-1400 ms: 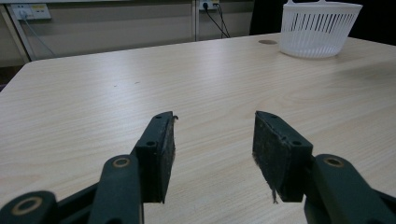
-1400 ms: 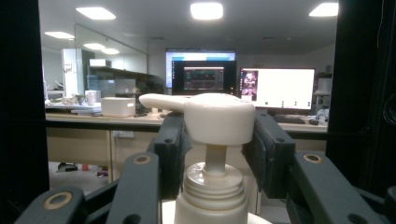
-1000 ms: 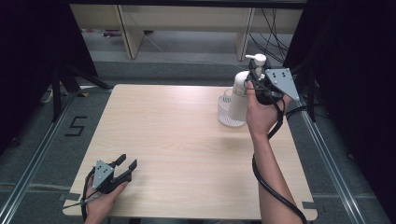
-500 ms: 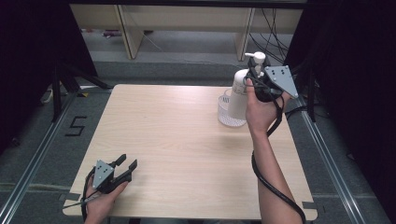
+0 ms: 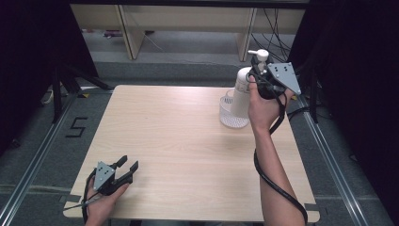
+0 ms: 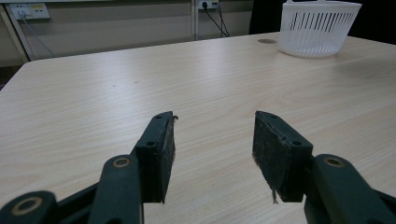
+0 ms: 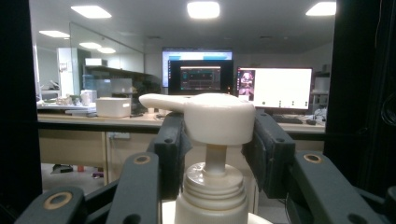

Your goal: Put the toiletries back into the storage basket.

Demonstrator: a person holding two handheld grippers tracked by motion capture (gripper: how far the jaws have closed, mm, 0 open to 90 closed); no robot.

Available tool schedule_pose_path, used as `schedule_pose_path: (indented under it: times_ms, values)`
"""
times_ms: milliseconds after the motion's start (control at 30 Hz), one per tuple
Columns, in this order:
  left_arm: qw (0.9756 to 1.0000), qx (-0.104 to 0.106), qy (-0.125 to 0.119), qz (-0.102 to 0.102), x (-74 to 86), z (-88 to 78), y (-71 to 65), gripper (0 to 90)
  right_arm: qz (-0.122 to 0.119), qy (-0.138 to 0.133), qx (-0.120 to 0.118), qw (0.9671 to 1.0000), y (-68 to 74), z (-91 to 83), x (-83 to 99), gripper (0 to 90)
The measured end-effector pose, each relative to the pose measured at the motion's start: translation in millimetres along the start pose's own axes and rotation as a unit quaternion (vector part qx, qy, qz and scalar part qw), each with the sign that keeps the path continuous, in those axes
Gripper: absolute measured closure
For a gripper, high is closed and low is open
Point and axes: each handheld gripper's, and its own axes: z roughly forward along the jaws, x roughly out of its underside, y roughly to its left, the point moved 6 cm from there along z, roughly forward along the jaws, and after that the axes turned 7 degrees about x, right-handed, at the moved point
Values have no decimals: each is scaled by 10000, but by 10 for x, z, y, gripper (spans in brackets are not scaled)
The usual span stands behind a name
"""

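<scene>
A light wooden table (image 5: 188, 141) carries a white slatted basket (image 5: 230, 115) near its far right corner. The white pump bottle (image 5: 243, 92) hangs above the basket, right gripper (image 5: 258, 70) clamped on its pump head (image 7: 212, 116). At the near left corner the left gripper (image 5: 128, 165) rests, jaws wide, holding nothing

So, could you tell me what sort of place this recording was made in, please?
Probably an office-style lab with a data-recording station: a bare wooden table framed by black curtains, and, beyond the pump bottle, lit computer monitors on a long desk under ceiling light panels.
</scene>
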Motion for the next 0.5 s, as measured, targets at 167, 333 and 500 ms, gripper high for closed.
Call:
schedule_pose_path:
  times_ms: [167, 333, 500]
  values:
    - [10000, -1, 1, -2, 0, 0, 0, 479, 32, -21, 20, 10000, -6, 33, -20, 601]
    - [10000, 2, -2, -5, 0, 0, 0, 479, 89, 5, 49, 9999, -7, 72, -14, 601]
    - [10000, 2, -3, -4, 0, 0, -1, 479, 66, 72, 37, 9999, -2, 112, -11, 600]
